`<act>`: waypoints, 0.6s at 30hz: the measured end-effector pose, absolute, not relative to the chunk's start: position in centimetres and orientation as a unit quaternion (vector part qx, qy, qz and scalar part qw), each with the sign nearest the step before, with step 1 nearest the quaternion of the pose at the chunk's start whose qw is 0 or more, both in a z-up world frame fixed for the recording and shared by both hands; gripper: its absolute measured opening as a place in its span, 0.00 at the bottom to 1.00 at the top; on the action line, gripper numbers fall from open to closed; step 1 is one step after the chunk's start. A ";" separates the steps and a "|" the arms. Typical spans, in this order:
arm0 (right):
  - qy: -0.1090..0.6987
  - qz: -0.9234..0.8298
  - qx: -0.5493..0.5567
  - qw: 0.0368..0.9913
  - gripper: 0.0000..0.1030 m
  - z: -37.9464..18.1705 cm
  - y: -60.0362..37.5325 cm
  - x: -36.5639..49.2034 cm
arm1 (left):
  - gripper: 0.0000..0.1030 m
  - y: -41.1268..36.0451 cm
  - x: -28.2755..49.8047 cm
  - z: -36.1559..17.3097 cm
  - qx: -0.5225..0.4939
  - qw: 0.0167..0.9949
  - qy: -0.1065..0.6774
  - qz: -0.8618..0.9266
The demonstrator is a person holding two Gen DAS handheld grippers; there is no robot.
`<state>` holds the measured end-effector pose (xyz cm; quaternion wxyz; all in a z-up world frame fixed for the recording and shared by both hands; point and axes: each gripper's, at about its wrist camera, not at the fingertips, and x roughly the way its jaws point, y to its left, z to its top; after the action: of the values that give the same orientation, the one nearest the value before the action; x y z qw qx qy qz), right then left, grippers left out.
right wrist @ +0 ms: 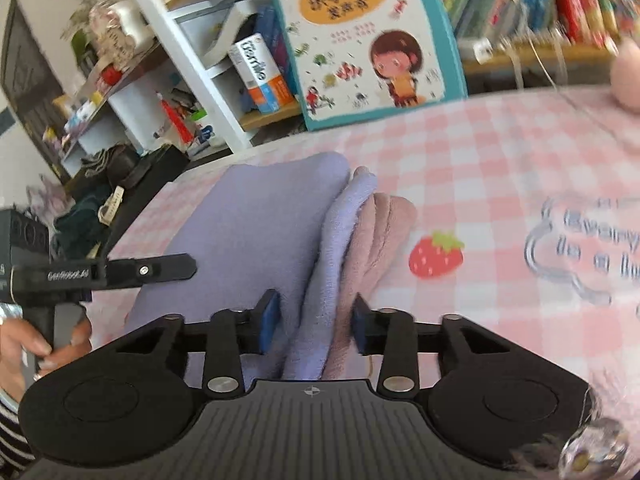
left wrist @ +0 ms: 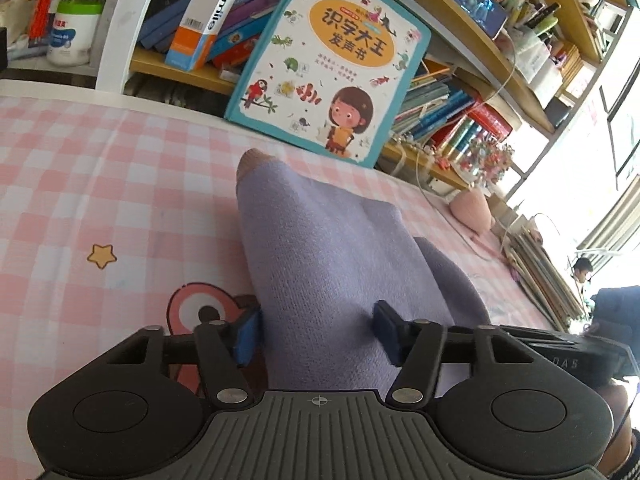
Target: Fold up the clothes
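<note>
On the pink checked tablecloth (left wrist: 120,184) lies a folded lilac garment (left wrist: 320,264), its layers stacked, with a dusty-pink garment (right wrist: 380,236) tucked along its right side and peeking out at the far tip in the left wrist view. The left gripper (left wrist: 318,334) has its jaws spread, one blue pad at the garment's left edge and the other pressing on the cloth further right; the fabric runs between them unpinched. The right gripper (right wrist: 316,326) is likewise spread wide, straddling the seam where lilac folds meet the pink layer, with neither pad squeezing cloth.

Open checked cloth stretches to the left of the pile, marked by a yellow star (left wrist: 102,256) and a round pink print (left wrist: 204,312) near the left pad. To the right, a strawberry print (right wrist: 436,254) sits just beside the pink layer, with more bare cloth beyond it.

The far edge of the table is crowded: a large children's book (left wrist: 328,60) leans upright against the shelves (left wrist: 460,16), close behind the pile's tip. A white and orange box (left wrist: 204,20) stands on the shelf to its left. A pink rounded object (left wrist: 472,208) rests near the right far corner. In the right wrist view the left gripper's side arm and the person's hand (right wrist: 40,344) appear at the left edge.
</note>
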<state>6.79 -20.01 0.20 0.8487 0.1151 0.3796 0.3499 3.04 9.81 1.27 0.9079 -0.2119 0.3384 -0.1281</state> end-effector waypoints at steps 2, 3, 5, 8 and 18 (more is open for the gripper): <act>0.386 0.349 0.127 0.844 0.41 -0.1 -20.3 6.9 | 0.63 10.1 3.0 1.0 -0.223 0.905 0.338 -0.130; 0.388 0.350 0.130 0.843 0.42 -0.2 -20.4 6.9 | 0.63 10.3 3.1 0.9 -0.228 0.904 0.338 -0.131; 0.392 0.350 0.140 0.839 0.44 -0.5 -20.6 7.1 | 0.67 10.4 3.1 0.6 -0.233 0.903 0.337 -0.132; 0.409 0.352 0.169 0.825 0.44 -0.9 -21.0 7.5 | 0.72 10.9 3.3 0.0 -0.253 0.897 0.336 -0.137; 0.387 0.364 0.136 0.836 0.34 -0.6 -19.9 6.4 | 0.64 10.2 3.3 -0.6 -0.246 0.900 0.325 -0.157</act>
<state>6.36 -19.92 -0.59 0.8363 0.1360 0.3866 0.3643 3.35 10.20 -0.59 0.8996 -0.2463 0.3248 -0.1566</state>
